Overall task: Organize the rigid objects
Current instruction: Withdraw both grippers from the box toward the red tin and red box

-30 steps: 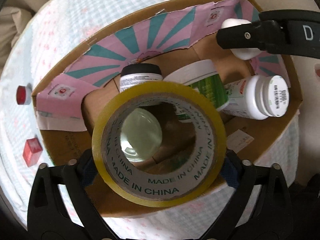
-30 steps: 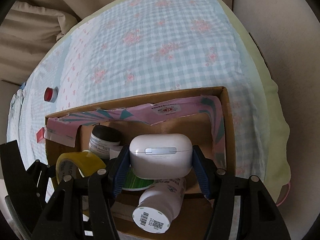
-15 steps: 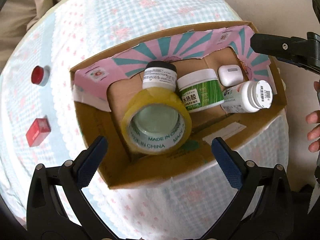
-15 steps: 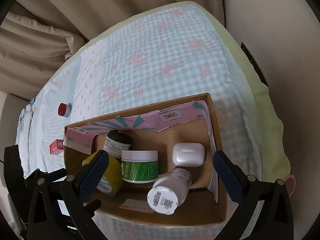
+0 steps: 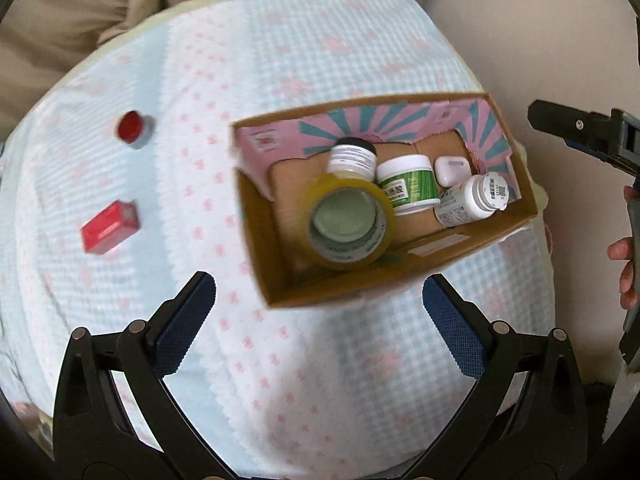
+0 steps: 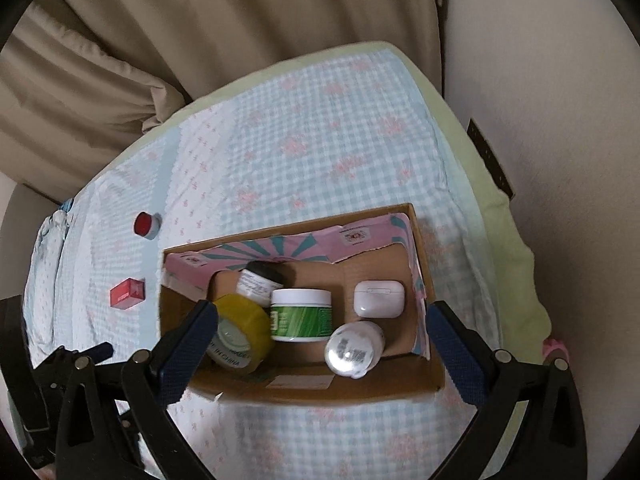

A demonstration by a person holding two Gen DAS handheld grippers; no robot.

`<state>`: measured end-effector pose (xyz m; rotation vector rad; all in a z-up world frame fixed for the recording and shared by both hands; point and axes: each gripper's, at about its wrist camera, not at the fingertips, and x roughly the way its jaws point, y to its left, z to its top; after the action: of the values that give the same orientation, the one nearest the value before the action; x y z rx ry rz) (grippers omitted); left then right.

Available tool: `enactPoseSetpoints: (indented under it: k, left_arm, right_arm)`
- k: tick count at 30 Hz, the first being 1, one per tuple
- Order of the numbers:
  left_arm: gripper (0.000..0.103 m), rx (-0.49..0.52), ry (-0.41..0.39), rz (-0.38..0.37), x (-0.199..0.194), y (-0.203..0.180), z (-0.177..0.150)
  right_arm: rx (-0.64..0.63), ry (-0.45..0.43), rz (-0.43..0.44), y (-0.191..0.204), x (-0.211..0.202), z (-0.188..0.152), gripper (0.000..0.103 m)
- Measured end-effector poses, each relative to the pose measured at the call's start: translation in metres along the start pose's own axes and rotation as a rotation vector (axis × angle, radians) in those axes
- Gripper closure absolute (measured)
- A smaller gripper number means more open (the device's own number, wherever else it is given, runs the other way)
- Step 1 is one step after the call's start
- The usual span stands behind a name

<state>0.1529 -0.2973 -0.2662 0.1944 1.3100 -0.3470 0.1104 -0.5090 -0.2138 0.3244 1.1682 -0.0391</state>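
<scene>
A cardboard box (image 5: 404,270) (image 6: 316,390) with pink and teal lining stands on the checked cloth. In it lie a yellow tape roll (image 5: 348,222) (image 6: 240,332), a black-capped jar (image 5: 352,156) (image 6: 260,280), a green jar (image 5: 408,184) (image 6: 301,314), a white earbuds case (image 5: 452,169) (image 6: 378,298) and a white bottle (image 5: 474,200) (image 6: 354,348). A red box (image 5: 109,227) (image 6: 127,293) and a red cap (image 5: 134,129) (image 6: 146,225) lie on the cloth left of the cardboard box. My left gripper (image 5: 318,316) is open and empty, above the cloth in front of the cardboard box. My right gripper (image 6: 318,338) is open and empty above the cardboard box.
Beige curtains (image 6: 200,32) hang behind the table. A pale wall (image 6: 560,80) runs along the right side. The right gripper's arm (image 5: 580,132) and a hand (image 5: 626,272) show at the right edge of the left wrist view.
The left gripper let go of the tape roll and the right gripper let go of the earbuds case, both into the box. Both grippers have since pulled back and up.
</scene>
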Motion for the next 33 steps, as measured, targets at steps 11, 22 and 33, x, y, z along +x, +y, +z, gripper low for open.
enactPoseSetpoints:
  k: [11,22,33]
  left_arm:
    - [0.000,-0.090,-0.142,-0.013,-0.083,0.092,-0.035]
    - [0.000,-0.038,-0.252,-0.037,-0.130,0.207,-0.049]
    - [0.000,0.196,-0.206,-0.082,-0.096,0.302,-0.026]
  right_arm:
    - [-0.103,-0.057,0.015,0.092,-0.061,-0.015,0.000]
    - [-0.181,-0.089,-0.037,0.224,-0.075,-0.021,0.000]
    - [-0.161,-0.096,-0.133,0.316,-0.034,-0.009,0.000]
